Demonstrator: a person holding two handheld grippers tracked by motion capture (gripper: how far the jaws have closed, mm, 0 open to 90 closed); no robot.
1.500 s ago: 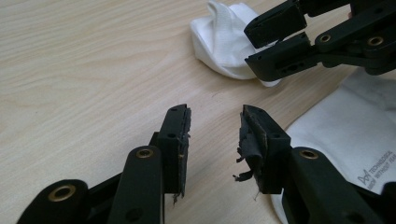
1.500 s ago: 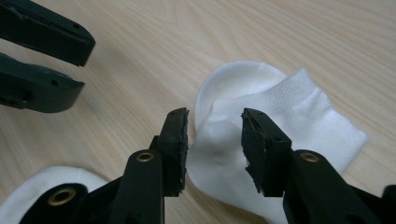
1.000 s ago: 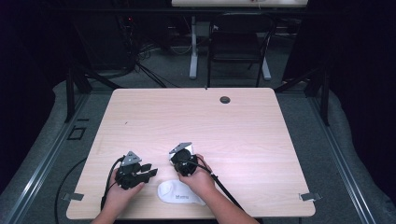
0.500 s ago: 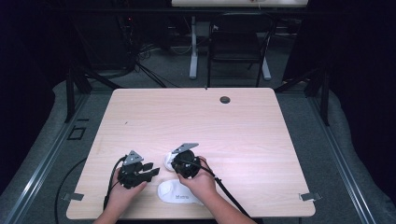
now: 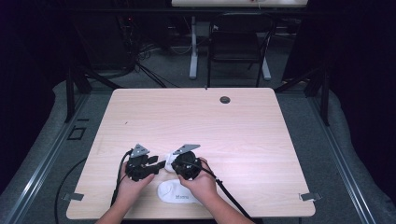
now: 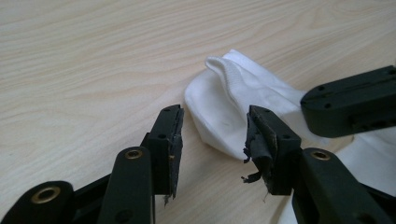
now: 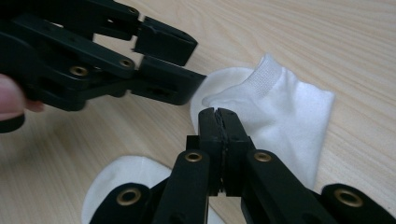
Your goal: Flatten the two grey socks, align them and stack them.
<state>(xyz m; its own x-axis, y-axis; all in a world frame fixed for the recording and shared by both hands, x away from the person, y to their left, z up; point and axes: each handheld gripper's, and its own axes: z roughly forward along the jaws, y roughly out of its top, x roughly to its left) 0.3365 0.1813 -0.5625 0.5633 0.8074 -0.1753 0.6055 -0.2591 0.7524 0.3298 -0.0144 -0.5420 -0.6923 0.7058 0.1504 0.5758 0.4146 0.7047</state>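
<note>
A white sock point(image 5: 168, 159) lies on the wooden table point(image 5: 233, 126) between my two grippers, its ribbed cuff point(image 6: 224, 70) puffed up. My right gripper point(image 7: 218, 114) is shut, its tips pinching the sock's point(image 7: 280, 112) near edge; it also appears in the high view point(image 5: 180, 164). My left gripper point(image 6: 212, 140) stands open just in front of the sock's point(image 6: 224, 112) rounded end, with nothing between its jaws. From above, the left gripper point(image 5: 159, 165) points right at the sock. A second white sock point(image 5: 177, 192) lies flat near the front edge.
A dark round grommet point(image 5: 225, 99) sits near the table's far edge. Cables trail from both grippers off the front of the table. A black chair point(image 5: 236, 44) and desk legs stand beyond the far side.
A white sock now shows between the two grippers, where none showed a second ago. The right gripper has shifted slightly nearer the left one.
</note>
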